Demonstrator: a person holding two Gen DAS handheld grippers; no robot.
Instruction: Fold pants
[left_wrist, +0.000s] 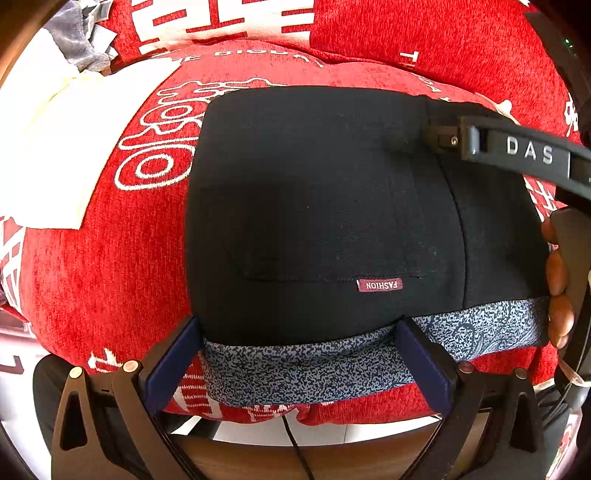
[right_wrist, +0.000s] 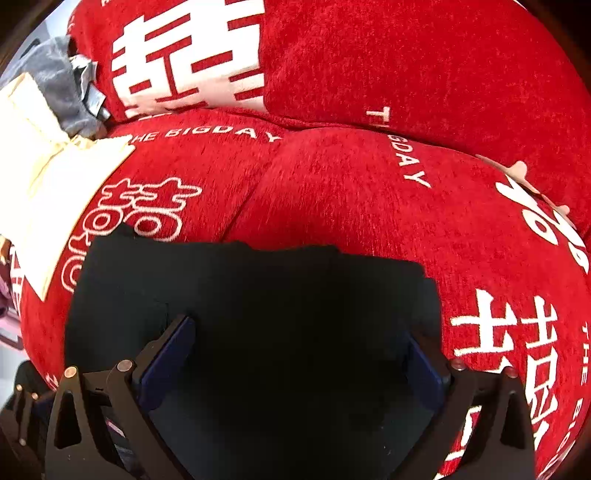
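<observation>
Red chenille sofa cushions (left_wrist: 110, 258) printed with white characters and the words "THE BIGDAY" fill the background, with a cream folded cloth (left_wrist: 55, 147) and a grey rumpled fabric (left_wrist: 74, 37) lying off to the left. On the seat cushion lie the black folded pants (left_wrist: 314, 192), squared into a compact, smooth-faced block. Their blue-grey speckled waistband (left_wrist: 303, 365) runs along the near edge, and a small maroon "FASHION" label (left_wrist: 379, 285) sits just above it beside a pocket seam. The left gripper (left_wrist: 295, 354) has its jaws spread wide, straddling the waistband without clamping it. The right gripper (right_wrist: 295, 354) hovers over the pants' right part, jaws likewise wide apart with only dark cloth between them, gripping nothing.
</observation>
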